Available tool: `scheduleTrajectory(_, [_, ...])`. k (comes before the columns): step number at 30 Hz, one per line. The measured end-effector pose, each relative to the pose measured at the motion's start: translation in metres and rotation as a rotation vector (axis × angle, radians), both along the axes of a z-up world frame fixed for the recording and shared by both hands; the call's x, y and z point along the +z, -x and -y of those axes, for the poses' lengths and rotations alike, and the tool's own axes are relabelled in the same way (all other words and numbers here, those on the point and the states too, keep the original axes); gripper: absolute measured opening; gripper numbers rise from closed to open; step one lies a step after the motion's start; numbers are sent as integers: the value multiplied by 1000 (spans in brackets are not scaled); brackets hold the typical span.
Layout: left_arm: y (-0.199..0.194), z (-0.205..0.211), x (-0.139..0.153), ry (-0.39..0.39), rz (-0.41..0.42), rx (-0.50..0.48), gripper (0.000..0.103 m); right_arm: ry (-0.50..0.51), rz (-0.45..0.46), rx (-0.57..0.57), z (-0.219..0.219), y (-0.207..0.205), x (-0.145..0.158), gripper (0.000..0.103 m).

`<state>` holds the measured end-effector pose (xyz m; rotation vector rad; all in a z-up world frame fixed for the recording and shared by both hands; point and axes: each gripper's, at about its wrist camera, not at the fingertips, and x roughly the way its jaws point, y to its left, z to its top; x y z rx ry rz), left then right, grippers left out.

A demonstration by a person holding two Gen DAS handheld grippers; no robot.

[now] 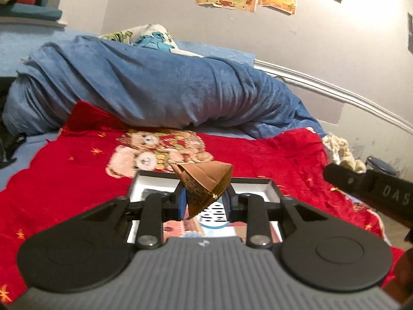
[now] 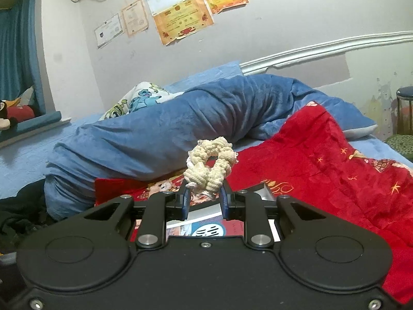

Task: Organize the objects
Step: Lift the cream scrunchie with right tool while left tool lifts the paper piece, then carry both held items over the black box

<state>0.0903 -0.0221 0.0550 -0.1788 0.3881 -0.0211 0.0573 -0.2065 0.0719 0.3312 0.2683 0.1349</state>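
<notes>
— Two things are up in the air at once, both over the bed [image 1: 258,152]. Start with the big stuff: what's under them?

— A red blanket [image 1: 271,155] spread in front of a rolled blue quilt [image 1: 155,90], and on the blanket an open box [image 1: 253,186] with a white lining and some printed things already lying in it.

— And the left tool [image 1: 204,201]?

— Clenched on a brown packet [image 1: 204,183], a pointed foil pouch, held just above the box.

— The right tool [image 2: 205,199]?

— Gripping a cream scrunchie [image 2: 210,165], its lower edge pinched between the blue pads, the loop standing clear above them. It sits over the near edge of the box too.

— So which step is this?

— Carrying, I'd judge: both items picked up, neither yet stowed.

— Next move?

— Probably lower each over a free patch of the box and let go, one at a time so the tools don't crowd each other. The packet is light and crinkly; it may cling to a pad or tip over on release.
</notes>
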Motion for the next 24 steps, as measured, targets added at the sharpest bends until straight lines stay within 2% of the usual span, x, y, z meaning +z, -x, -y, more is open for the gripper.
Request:
scheduleTrajectory(11, [-23,23,-8,-5,-22,-51,33,12,-9,-28,13,-15,-5,22])
scheduleTrajectory(16, [-31,29,-13,-30,-27,-70,33,7,-27,-22,21,-21,-8,22])
scheduleTrajectory(24, [-45,17,-21,-44,-20,-62,33,-12,-29,-36,41,-35,-15,22])
